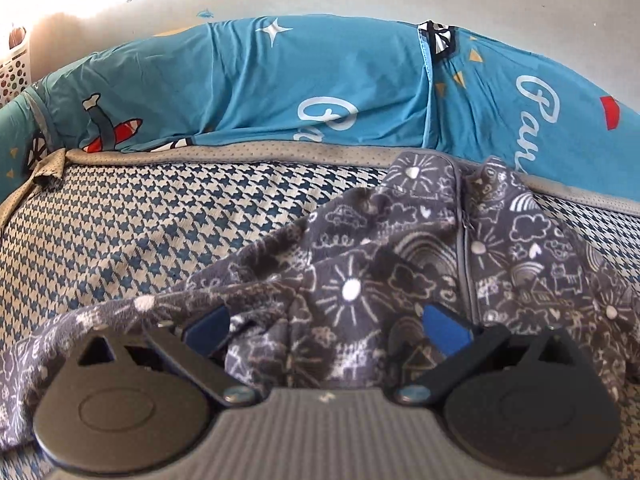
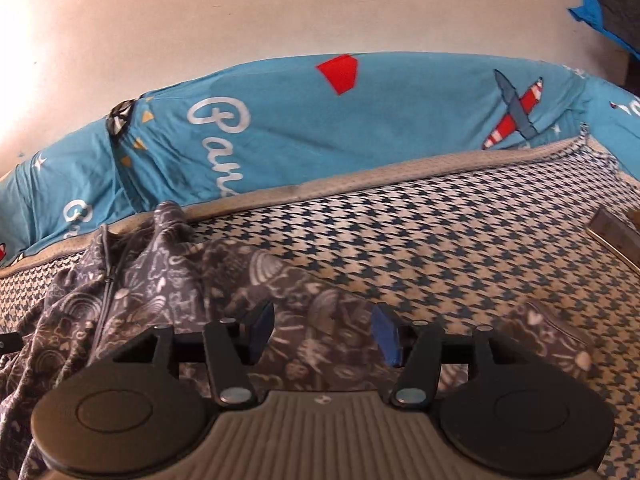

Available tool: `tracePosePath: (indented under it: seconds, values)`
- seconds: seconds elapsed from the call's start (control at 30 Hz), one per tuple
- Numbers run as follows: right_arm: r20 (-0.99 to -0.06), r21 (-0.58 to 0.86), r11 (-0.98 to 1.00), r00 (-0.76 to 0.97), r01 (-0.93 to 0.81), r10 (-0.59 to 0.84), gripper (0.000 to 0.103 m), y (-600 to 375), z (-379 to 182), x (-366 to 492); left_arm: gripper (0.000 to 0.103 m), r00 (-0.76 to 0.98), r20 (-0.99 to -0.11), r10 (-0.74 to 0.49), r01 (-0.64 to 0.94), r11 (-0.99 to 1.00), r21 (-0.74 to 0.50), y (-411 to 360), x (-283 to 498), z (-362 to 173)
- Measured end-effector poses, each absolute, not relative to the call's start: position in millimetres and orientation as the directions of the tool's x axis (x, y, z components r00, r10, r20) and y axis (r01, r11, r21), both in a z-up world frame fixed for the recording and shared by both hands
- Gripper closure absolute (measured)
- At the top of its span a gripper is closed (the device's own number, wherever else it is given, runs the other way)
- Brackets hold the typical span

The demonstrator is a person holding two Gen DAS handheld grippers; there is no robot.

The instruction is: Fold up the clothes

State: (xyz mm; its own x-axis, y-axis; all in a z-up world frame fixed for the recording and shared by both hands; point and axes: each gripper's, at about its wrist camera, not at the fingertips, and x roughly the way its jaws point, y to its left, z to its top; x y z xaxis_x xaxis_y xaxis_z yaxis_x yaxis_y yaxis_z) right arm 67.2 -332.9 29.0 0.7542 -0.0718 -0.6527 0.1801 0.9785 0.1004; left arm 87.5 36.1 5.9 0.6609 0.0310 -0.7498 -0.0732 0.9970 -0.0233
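A grey fleece zip garment (image 1: 400,256) with white doodle print lies rumpled on a blue-and-cream houndstooth mat (image 1: 160,224). My left gripper (image 1: 326,326) is open, its blue pads (image 1: 446,326) spread over the garment's lower part; a sleeve stretches off to the left. In the right wrist view the same garment (image 2: 168,280) lies at the left, one sleeve running right under my right gripper (image 2: 324,332). That gripper is open with the sleeve between and below its blue pads (image 2: 386,334). The sleeve's cuff (image 2: 560,340) lies to the right.
A blue printed quilt (image 1: 320,88) with planes and lettering is bunched along the mat's far edge against a white wall; it also shows in the right wrist view (image 2: 360,120). A white perforated basket (image 1: 14,64) stands far left. A flat brownish object (image 2: 616,236) lies at the right edge.
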Motion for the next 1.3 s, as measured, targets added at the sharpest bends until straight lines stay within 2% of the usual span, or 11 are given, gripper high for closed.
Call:
tracePosePath:
  seconds: [0.17, 0.4, 0.7, 0.8, 1.0, 1.1, 1.2, 1.27, 1.3]
  values:
    - [-0.660, 0.084, 0.947, 0.730, 0.309, -0.180, 0.049, -385, 30, 42, 0.000, 0.652, -0.758, -0.030, -0.063, 0.994, -0.094, 32, 63, 8]
    - [-0.719, 0.059, 0.900, 0.644, 0.432, -0.262, 0.048, -446, 17, 17, 0.000, 0.662, -0.745, -0.076, -0.037, 0.990, -0.134, 18, 28, 10]
    - [-0.775, 0.191, 0.838, 0.603, 0.511, -0.191, 0.046, -489, -3, 6, 0.000, 0.651, -0.758, -0.046, -0.044, 0.994, -0.097, 1, 20, -2]
    - [-0.784, 0.190, 0.831, 0.591, 0.523, -0.193, 0.046, -487, -9, 13, 0.000, 0.645, -0.763, -0.044, -0.037, 0.995, -0.089, -4, 22, -6]
    - [-0.774, 0.154, 0.833, 0.589, 0.532, -0.233, 0.039, -474, -14, 24, 0.000, 0.636, -0.770, -0.040, -0.026, 0.997, -0.073, -10, 23, -11]
    - [-0.760, 0.119, 0.858, 0.602, 0.500, -0.245, 0.049, -465, -16, 28, 0.000, 0.630, -0.775, -0.040, -0.029, 0.997, -0.075, -9, 25, -12]
    - [-0.750, 0.105, 0.869, 0.612, 0.483, -0.249, 0.067, -458, -17, 30, 0.000, 0.625, -0.780, -0.031, -0.033, 0.997, -0.066, -8, 26, -14]
    - [-0.745, 0.109, 0.865, 0.616, 0.490, -0.255, 0.085, -456, -17, 29, 0.000, 0.624, -0.781, -0.025, -0.035, 0.998, -0.060, -8, 26, -14]
    - [-0.741, 0.112, 0.862, 0.619, 0.495, -0.259, 0.089, -456, -16, 28, 0.000, 0.624, -0.781, -0.023, -0.036, 0.998, -0.058, -7, 26, -15]
